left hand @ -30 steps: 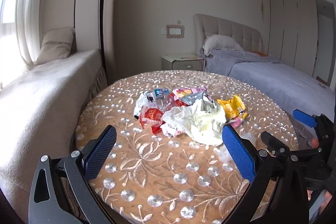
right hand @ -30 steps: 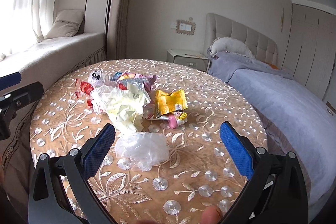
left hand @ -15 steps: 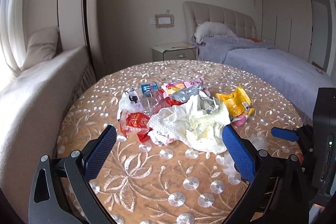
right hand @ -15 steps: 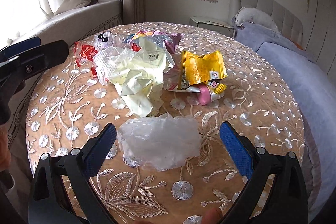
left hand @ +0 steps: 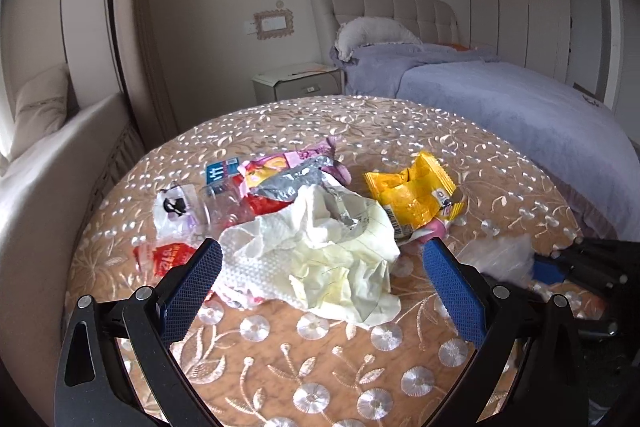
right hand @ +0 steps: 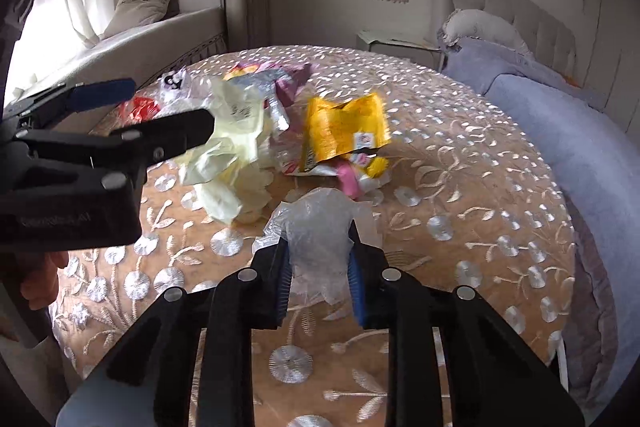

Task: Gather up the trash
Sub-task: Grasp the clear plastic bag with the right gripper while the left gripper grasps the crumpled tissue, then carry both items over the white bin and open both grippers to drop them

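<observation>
A heap of trash lies mid-table: crumpled pale-yellow paper [left hand: 344,267], a white paper towel [left hand: 256,251], a yellow wrapper [left hand: 412,195], a silver wrapper [left hand: 296,183] and a red wrapper [left hand: 168,255]. My left gripper [left hand: 320,255] is open, its blue pads on either side of the paper and towel without touching them. To the right of the heap lies a clear plastic bag [right hand: 320,223]. My right gripper [right hand: 320,255] is closing on it, and the film is bunched between both pads. In the right wrist view, the left gripper [right hand: 172,103] reaches in from the left.
The round table [left hand: 280,367] has an embroidered tan cloth. A bed [left hand: 520,99] with a lilac cover stands behind on the right, a nightstand [left hand: 296,83] at the back, a cushioned window seat [left hand: 40,167] on the left. A person's hand [right hand: 40,283] holds the left gripper.
Both grippers moved forward and lower toward the trash. The right gripper's jaws went from wide open to pinching the clear plastic bag. The left gripper stayed open.
</observation>
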The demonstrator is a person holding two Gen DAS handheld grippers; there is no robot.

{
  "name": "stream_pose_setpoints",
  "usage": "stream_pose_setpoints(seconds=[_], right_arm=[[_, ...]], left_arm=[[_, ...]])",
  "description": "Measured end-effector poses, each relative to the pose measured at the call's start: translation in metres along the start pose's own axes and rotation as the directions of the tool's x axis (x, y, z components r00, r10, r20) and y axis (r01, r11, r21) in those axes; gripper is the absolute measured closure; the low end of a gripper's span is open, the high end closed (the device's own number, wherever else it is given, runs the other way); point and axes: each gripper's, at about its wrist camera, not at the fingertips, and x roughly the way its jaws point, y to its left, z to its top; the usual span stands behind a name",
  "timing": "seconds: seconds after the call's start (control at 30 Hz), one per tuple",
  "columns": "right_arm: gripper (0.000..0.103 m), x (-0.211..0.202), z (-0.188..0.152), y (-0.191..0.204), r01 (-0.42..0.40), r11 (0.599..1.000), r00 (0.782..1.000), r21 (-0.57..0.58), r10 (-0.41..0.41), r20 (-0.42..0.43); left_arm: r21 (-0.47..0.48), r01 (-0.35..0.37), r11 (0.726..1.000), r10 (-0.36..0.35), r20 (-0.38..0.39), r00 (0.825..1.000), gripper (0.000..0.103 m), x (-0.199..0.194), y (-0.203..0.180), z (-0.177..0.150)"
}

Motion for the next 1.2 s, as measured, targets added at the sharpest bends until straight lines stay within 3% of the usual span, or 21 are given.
stream_pose_setpoints(seconds=[0.2, 0.27, 0.3, 0.4, 0.53, 0.8, 0.9, 1.03, 1.2], right_arm=[[0.077, -0.014, 0.007, -0.04, 0.075, 0.996, 0.994, 0.043, -0.078, 0.077], [0.077, -0.012, 0.007, -0.047, 0.077, 0.995, 0.994, 0.055, -0.082, 0.077], [0.077, -0.011, 0.007, -0.049, 0.076, 0.995, 0.994, 0.059, -0.08, 0.075], [0.077, -0.008, 0.004, -0.054, 0.076, 0.995, 0.994, 0.071, -0.08, 0.067], [0.077, -0.01, 0.003, -0.06, 0.075, 0.994, 0.994, 0.085, -0.081, 0.078], [0.077, -0.033, 0.003, -0.076, 0.085, 0.99, 0.986, 0.115, -0.1, 0.134], [0.077, -0.045, 0.001, -0.087, 0.118, 0.985, 0.979, 0.124, -0.137, 0.153], [0.077, -0.07, -0.005, -0.112, 0.2, 0.967, 0.957, 0.158, -0.227, 0.178], [0.077, -0.101, -0.027, -0.159, 0.339, 0.911, 0.911, 0.235, -0.38, 0.161]], left_arm=[[0.025, 0.004, 1.0, -0.002, -0.088, 0.996, 0.005, 0.034, -0.015, -0.001], [0.033, 0.001, 0.999, 0.004, -0.139, 0.99, 0.015, 0.048, -0.019, -0.005], [0.036, 0.009, 0.999, -0.003, -0.16, 0.987, 0.029, 0.053, -0.021, -0.007], [0.023, 0.018, 1.0, -0.013, -0.209, 0.978, 0.05, 0.065, -0.022, -0.011], [-0.015, 0.021, 1.0, -0.023, -0.188, 0.982, 0.061, 0.057, -0.017, -0.009], [0.005, 0.019, 1.0, -0.019, -0.069, 0.997, 0.062, 0.001, -0.033, 0.016], [0.028, 0.064, 0.998, -0.063, -0.025, 0.998, 0.062, -0.011, -0.057, 0.03], [0.094, 0.166, 0.982, -0.167, -0.005, 0.986, 0.062, -0.007, -0.113, 0.047], [0.199, 0.312, 0.929, -0.315, -0.016, 0.949, 0.062, -0.001, -0.198, 0.054]])
